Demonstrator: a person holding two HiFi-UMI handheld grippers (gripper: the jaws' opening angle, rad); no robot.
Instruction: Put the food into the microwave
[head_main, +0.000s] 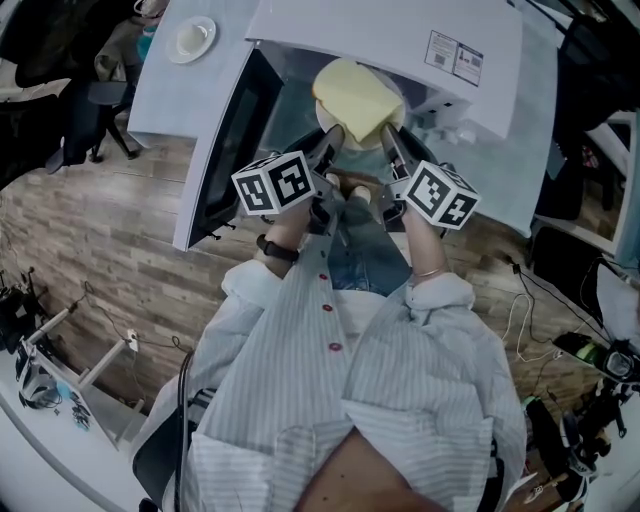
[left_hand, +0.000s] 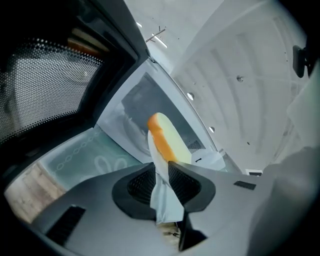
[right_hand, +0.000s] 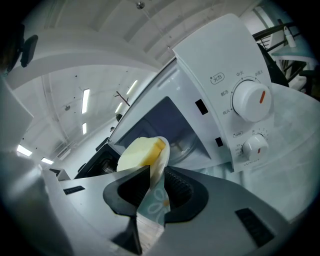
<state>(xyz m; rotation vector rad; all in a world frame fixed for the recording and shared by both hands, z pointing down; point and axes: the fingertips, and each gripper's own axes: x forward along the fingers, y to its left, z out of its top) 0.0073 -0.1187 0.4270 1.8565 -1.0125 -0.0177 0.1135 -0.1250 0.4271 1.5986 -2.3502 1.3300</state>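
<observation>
A pale plate (head_main: 335, 122) carries a yellow slab of food (head_main: 358, 95) at the mouth of the white microwave (head_main: 400, 35), whose dark door (head_main: 225, 150) hangs open to the left. My left gripper (head_main: 330, 140) is shut on the plate's left rim (left_hand: 159, 192), with the orange-edged food (left_hand: 167, 140) just beyond the jaws. My right gripper (head_main: 390, 142) is shut on the opposite rim (right_hand: 156, 200), where the food (right_hand: 137, 152) rises ahead. The microwave's cavity (right_hand: 170, 120) lies straight in front, with its dials (right_hand: 252, 100) to the right.
A small white dish (head_main: 190, 40) sits on the white table (head_main: 160, 90) left of the microwave. An office chair (head_main: 85, 120) stands at the far left on the wooden floor. Cables (head_main: 525, 300) lie at the right.
</observation>
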